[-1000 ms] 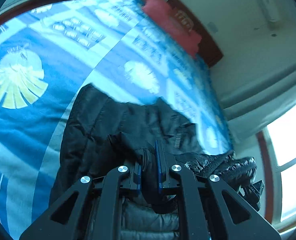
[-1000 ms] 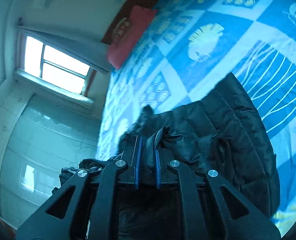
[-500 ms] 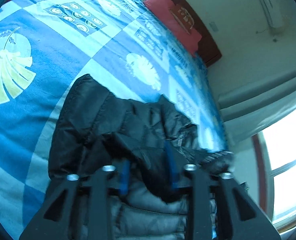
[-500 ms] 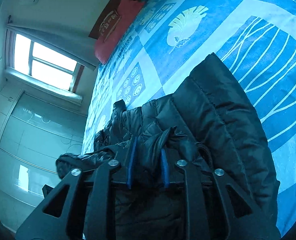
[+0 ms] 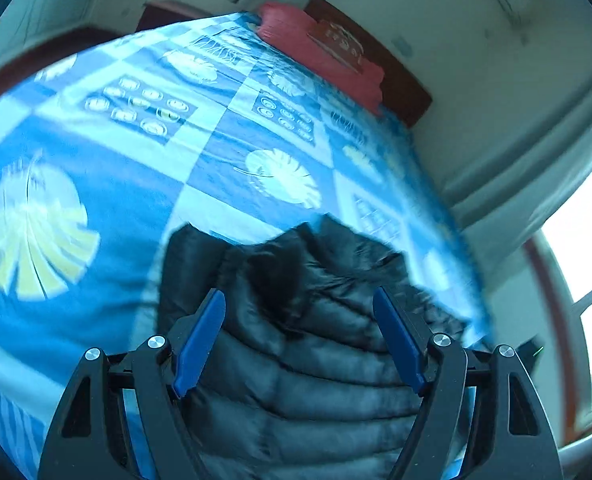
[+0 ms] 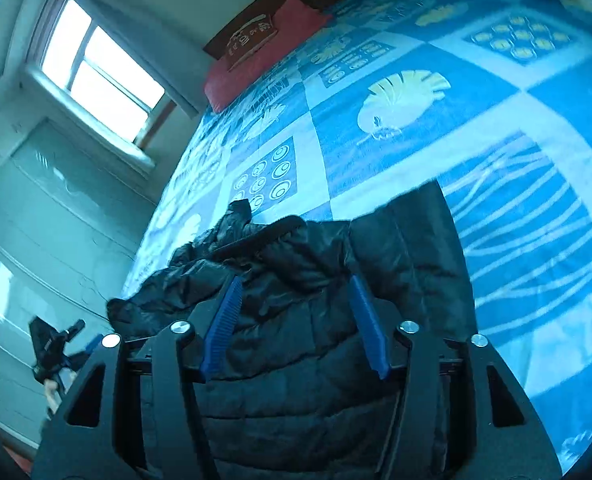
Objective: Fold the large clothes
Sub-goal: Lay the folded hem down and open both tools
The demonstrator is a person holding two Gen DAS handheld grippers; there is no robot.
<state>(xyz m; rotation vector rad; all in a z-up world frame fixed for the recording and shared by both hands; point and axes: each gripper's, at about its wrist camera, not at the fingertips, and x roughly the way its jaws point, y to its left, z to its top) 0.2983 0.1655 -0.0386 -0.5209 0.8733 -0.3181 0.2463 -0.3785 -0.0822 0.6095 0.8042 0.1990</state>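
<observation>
Two grippers are in view, one per wrist camera, and both stand spread wide with nothing between their blue pads. The left gripper (image 5: 299,300) hangs above a black quilted puffer jacket (image 5: 308,360), its jaws apart on either side of the padded fabric; whether the pads touch the cloth cannot be told. The right gripper (image 6: 296,288) is likewise parted over the same jacket (image 6: 308,360), with crumpled folds showing between its fingers and no fabric pinched.

The jacket lies on a bed covered by a blue and white patterned bedspread (image 5: 108,184), printed with leaf shapes and squares of circles. In the left wrist view the garment sits bunched at the near part of the bed, its stitched panels running crosswise beneath the gripper and a rumpled, darker mass beyond. In the right wrist view one section lies flatter toward the right, against a panel of white branching lines on the bedspread (image 6: 416,152), while a wrinkled portion trails off to the left toward the bed's edge.

A red pillow (image 5: 320,56) rests at the far end of the bed, against a dark wooden headboard (image 5: 400,84). A bright window (image 6: 96,64) is on the wall beside the bed. The left wrist view is somewhat blurred.
</observation>
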